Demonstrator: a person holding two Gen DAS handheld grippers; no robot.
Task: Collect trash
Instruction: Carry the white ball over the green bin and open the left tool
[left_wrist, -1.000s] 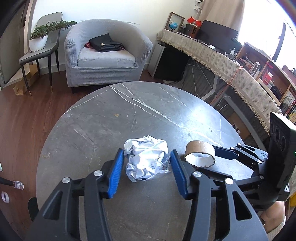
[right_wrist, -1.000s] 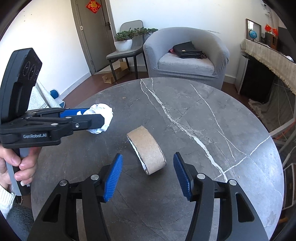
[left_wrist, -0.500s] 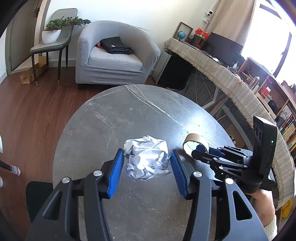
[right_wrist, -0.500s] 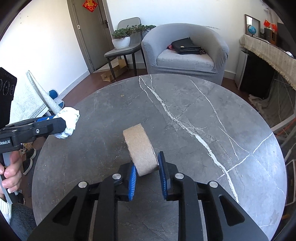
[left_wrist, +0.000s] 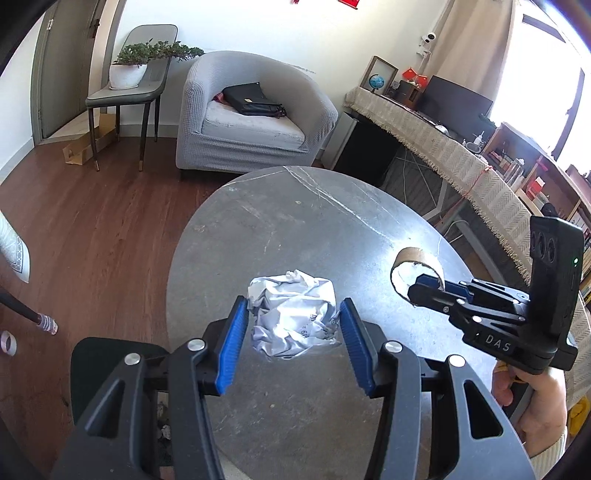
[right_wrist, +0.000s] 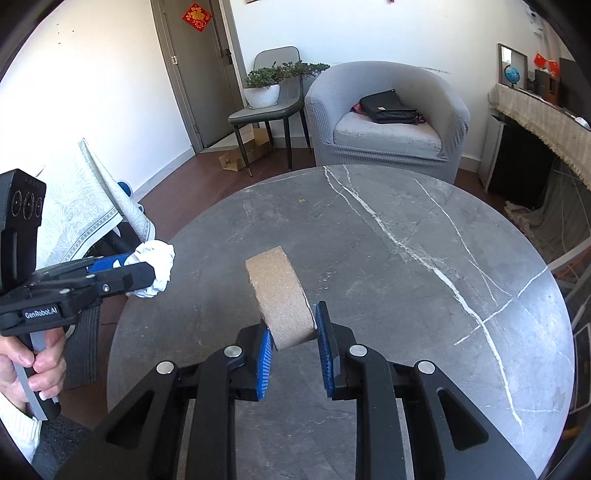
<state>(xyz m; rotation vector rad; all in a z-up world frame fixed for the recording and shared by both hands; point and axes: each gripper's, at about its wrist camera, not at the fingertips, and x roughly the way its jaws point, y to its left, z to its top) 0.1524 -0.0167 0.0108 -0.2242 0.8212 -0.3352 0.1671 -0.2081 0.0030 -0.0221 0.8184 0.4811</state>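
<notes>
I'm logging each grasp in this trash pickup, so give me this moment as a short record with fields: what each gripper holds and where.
left gripper: shut on the paper ball, blue pads at its two sides
right gripper: shut on the cardboard ring, pinched across its width
height: both items look lifted off the table
paper ball: crumpled, white
cardboard ring: brown outside, white inside, empty
table: round, grey marble with white veins
trash bin: none clearly in view
</notes>
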